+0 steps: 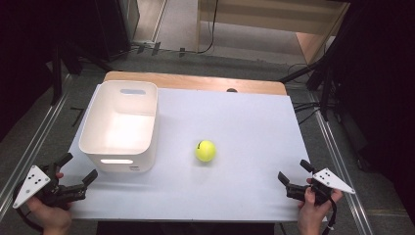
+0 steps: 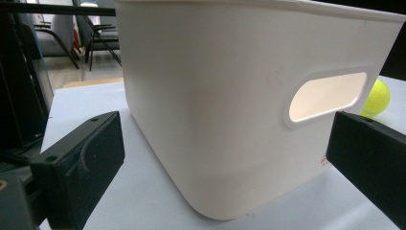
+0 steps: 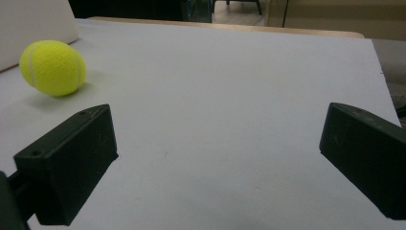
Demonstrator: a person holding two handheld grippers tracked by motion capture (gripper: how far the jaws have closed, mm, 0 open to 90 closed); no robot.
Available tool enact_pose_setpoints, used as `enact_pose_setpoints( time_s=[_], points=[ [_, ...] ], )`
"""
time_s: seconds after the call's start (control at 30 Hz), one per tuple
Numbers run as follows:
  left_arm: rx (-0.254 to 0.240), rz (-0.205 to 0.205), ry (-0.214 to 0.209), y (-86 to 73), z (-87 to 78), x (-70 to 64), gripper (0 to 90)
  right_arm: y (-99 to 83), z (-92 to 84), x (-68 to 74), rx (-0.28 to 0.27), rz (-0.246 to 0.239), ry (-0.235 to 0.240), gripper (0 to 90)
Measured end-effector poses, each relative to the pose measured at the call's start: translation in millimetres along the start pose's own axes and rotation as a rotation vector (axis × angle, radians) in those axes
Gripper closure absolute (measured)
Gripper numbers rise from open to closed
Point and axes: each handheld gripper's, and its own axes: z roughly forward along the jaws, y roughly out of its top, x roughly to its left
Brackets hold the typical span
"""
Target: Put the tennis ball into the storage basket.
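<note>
Ball [image 1: 205, 151] round, axis-less, right of bin [image 1: 120, 127], between open claws.

From the high view we look forward and down on the whole table [image 1: 244, 196], from well above. The left gripper view sits low and very near the white bin [image 2: 230, 120], just ahead of its jaws. The right gripper view, also low, faces across the bare table surface. Both gripper views share the tennis ball [image 3: 52, 67], far ahead and sideways of each gripper.
</note>
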Motion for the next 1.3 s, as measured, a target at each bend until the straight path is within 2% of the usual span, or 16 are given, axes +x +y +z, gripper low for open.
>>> enact_pose_setpoints(
  time_s=[0.2,0.37,0.5,0.6,0.67,0.87,1.0,1.17,1.3],
  points=[
    [-0.009,-0.003,-0.011,-0.5,-0.3,0.7,0.0,2.4,2.0,1.0,0.034,0.005,-0.006,0.0],
    [-0.01,-0.011,-0.013,-1.0,-0.3,1.3,0.0,6.7,5.6,6.2,0.015,0.031,0.041,0.0],
    [-0.015,-0.021,-0.005,-1.4,-0.1,1.8,0.0,13.8,7.8,13.5,0.012,0.009,0.066,0.0],
    [-0.012,-0.01,0.009,-1.8,0.7,1.5,0.0,21.1,9.1,18.5,0.01,-0.002,0.091,0.0],
    [-0.013,-0.007,0.018,-2.0,1.8,1.1,0.0,22.6,9.6,18.8,0.011,-0.006,0.099,0.0],
    [-0.031,-0.031,0.048,-3.1,0.7,3.1,0.0,33.5,15.3,22.7,0.035,-0.028,0.109,0.0],
    [-0.018,-0.014,0.061,-3.3,2.5,1.2,0.0,42.0,19.8,24.4,0.037,-0.03,0.116,0.0],
    [-0.032,-0.053,0.08,-3.4,1.0,4.1,0.0,53.2,29.6,30.1,0.069,-0.058,0.146,0.0],
    [-0.023,-0.026,0.073,-3.2,2.0,1.0,0.0,59.9,36.1,32.9,0.091,-0.081,0.165,0.0]
  ],
)
